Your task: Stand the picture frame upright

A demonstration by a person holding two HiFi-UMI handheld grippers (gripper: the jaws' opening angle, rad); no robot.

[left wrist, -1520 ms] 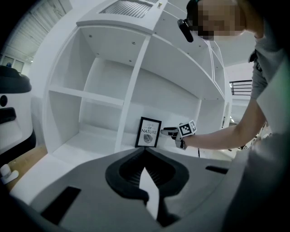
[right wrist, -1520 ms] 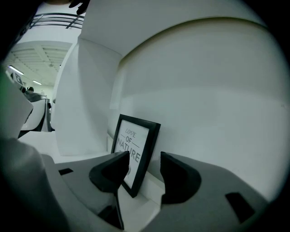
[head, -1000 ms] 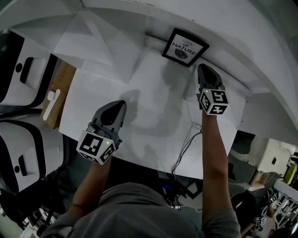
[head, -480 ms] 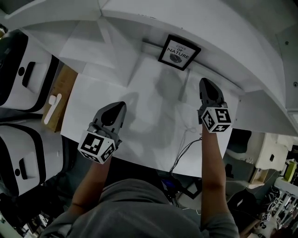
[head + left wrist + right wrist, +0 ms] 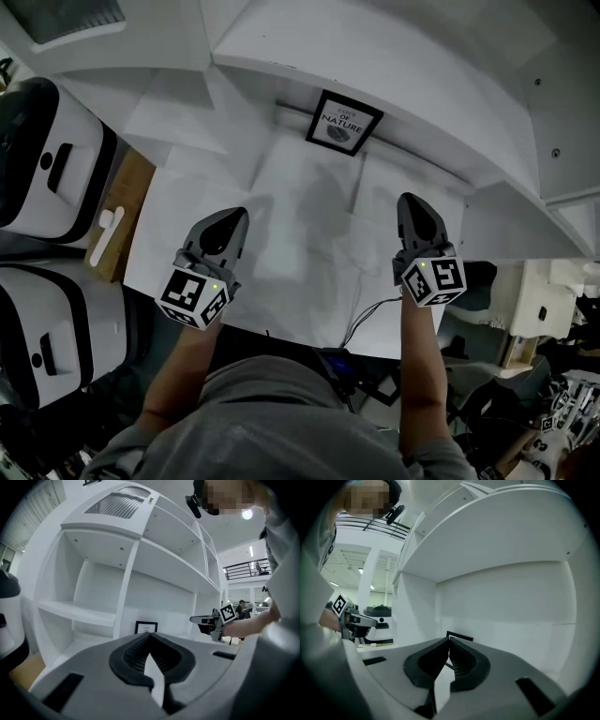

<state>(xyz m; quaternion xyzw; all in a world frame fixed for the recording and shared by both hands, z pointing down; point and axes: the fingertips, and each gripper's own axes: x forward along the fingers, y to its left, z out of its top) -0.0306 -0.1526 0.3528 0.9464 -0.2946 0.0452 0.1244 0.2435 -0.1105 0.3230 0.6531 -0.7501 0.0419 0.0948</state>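
Note:
The black picture frame (image 5: 342, 124) with a white print stands upright against the back wall of the white shelf unit; it also shows small in the left gripper view (image 5: 146, 627), and its top edge peeks over the jaws in the right gripper view (image 5: 461, 635). My left gripper (image 5: 235, 215) hovers over the front left of the shelf surface, shut and empty. My right gripper (image 5: 413, 200) hangs at the front right, well short of the frame, shut with nothing between its fingers.
White shelf compartments (image 5: 309, 234) with dividers surround the frame. A wooden board with a white utensil (image 5: 108, 232) lies at the left beside white appliances (image 5: 37, 150). Cables (image 5: 361, 323) hang below the shelf's front edge. A shelf overhang (image 5: 450, 84) juts above.
My right gripper has drawn back from the picture frame toward the front edge and risen. The left gripper has lifted slightly. The frame stays upright at the back.

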